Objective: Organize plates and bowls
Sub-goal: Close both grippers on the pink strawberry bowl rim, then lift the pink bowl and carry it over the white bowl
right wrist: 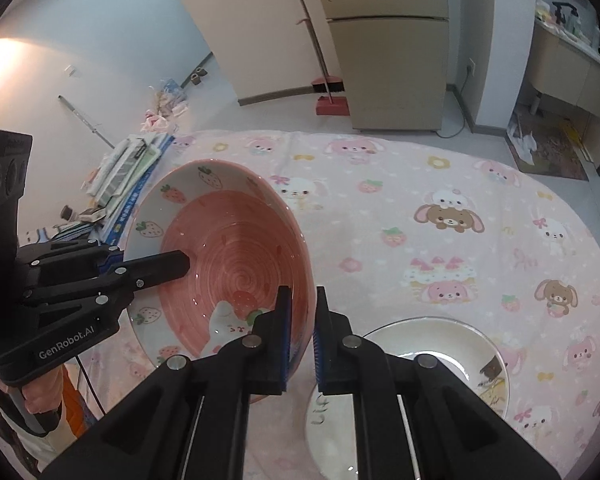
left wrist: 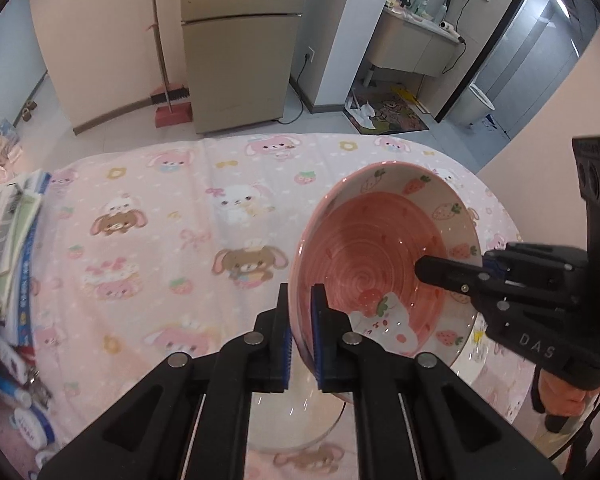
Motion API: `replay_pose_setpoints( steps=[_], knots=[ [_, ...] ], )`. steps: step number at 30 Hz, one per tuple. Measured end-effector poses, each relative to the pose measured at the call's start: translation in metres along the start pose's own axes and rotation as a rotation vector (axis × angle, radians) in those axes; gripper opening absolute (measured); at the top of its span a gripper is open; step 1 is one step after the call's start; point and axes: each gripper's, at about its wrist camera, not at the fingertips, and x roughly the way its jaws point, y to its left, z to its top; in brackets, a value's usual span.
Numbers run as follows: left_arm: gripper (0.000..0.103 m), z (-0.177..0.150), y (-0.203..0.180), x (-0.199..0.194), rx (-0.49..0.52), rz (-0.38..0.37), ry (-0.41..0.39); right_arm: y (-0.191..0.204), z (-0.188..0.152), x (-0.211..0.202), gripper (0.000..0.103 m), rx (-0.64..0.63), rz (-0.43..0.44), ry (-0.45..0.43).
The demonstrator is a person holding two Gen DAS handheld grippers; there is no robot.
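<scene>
A pink strawberry-patterned bowl (left wrist: 384, 256) is held above the table by both grippers. My left gripper (left wrist: 302, 336) is shut on its near rim. In the right wrist view, my right gripper (right wrist: 300, 336) is shut on the opposite rim of the same bowl (right wrist: 228, 248). The left gripper shows there at the left (right wrist: 156, 268), and the right gripper shows in the left wrist view at the right (left wrist: 444, 272). A white plate (right wrist: 432, 340) lies on the table under the right gripper. A clear plate (left wrist: 296, 420) lies below the bowl in the left wrist view.
The oval table has a pink bunny-print cloth (left wrist: 172, 240). Books and boxes (left wrist: 8, 240) are stacked along its left edge. Beyond the table stand a beige fridge (left wrist: 236, 60) and a red broom with dustpan (left wrist: 170, 108).
</scene>
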Motion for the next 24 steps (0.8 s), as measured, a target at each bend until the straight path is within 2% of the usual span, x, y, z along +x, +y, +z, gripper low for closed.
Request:
replay_pose_setpoints(
  steps=[5, 11, 17, 24],
  knots=[
    [0.007, -0.041, 0.007, -0.023, -0.031, 0.060, -0.026, 0.035, -0.022, -0.004, 0.010, -0.061, 0.049, 0.028],
    [0.007, -0.073, 0.021, -0.033, -0.055, 0.109, -0.001, 0.062, -0.044, 0.007, 0.010, -0.087, 0.094, 0.073],
    [0.007, -0.086, 0.031, -0.027, -0.082, 0.071, 0.020, 0.075, -0.056, 0.011, 0.010, -0.111, 0.064, 0.081],
    [0.007, -0.093, 0.031, -0.003, -0.065, 0.069, 0.055, 0.062, -0.062, 0.036, 0.010, -0.092, 0.070, 0.128]
  ],
)
